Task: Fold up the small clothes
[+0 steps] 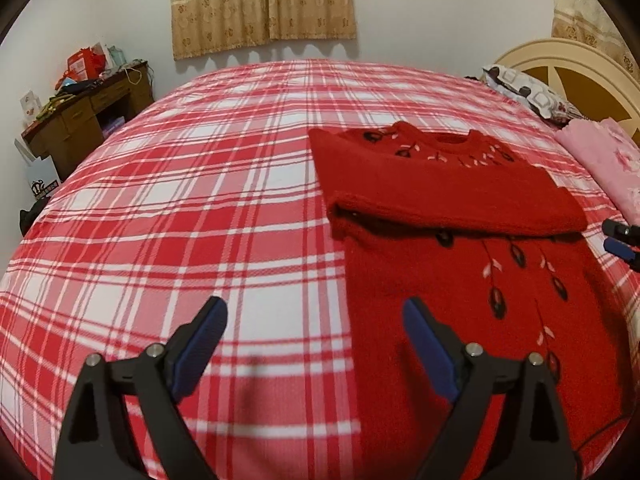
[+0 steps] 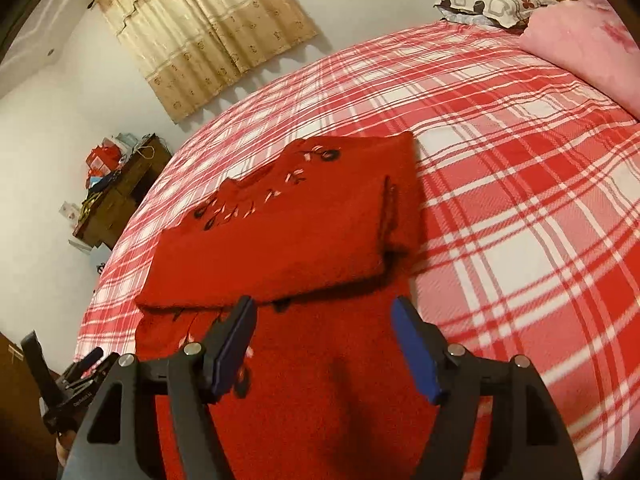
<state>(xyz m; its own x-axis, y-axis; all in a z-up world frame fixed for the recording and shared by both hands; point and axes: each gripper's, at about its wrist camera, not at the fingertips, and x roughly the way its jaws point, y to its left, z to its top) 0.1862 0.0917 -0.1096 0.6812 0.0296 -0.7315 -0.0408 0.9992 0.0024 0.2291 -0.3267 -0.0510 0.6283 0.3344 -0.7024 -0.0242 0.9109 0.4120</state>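
Blue-padded left tongs point(image 1: 314, 346) spread wide, holding nothing, hovering over the left side edge of the red knit sweater point(image 1: 460, 280): one pad above plaid sheet, the other above knit. Right tongs point(image 2: 324, 344) likewise spread and empty, over the sweater's lower body.

Sweater lies flat on the bed point(image 1: 200, 200), collar toward 12 o'clock, sleeves point(image 2: 280, 248) already folded across the chest in a band. Judgement: both tongs sit at the 6 o'clock end to take the hem and carry it up over the band.

Edges: sleeve band's fold edge runs crosswise just ahead of the right tongs; hem itself not visible.

Room: open plaid at 9 to 12 o'clock in the left view. Pink folded bedding point(image 1: 600, 160) and patterned pillow point(image 1: 524, 88) at 1 to 2 o'clock, apart from the sweater. Cluttered wooden desk point(image 1: 88, 116) off the bed at 10 o'clock.
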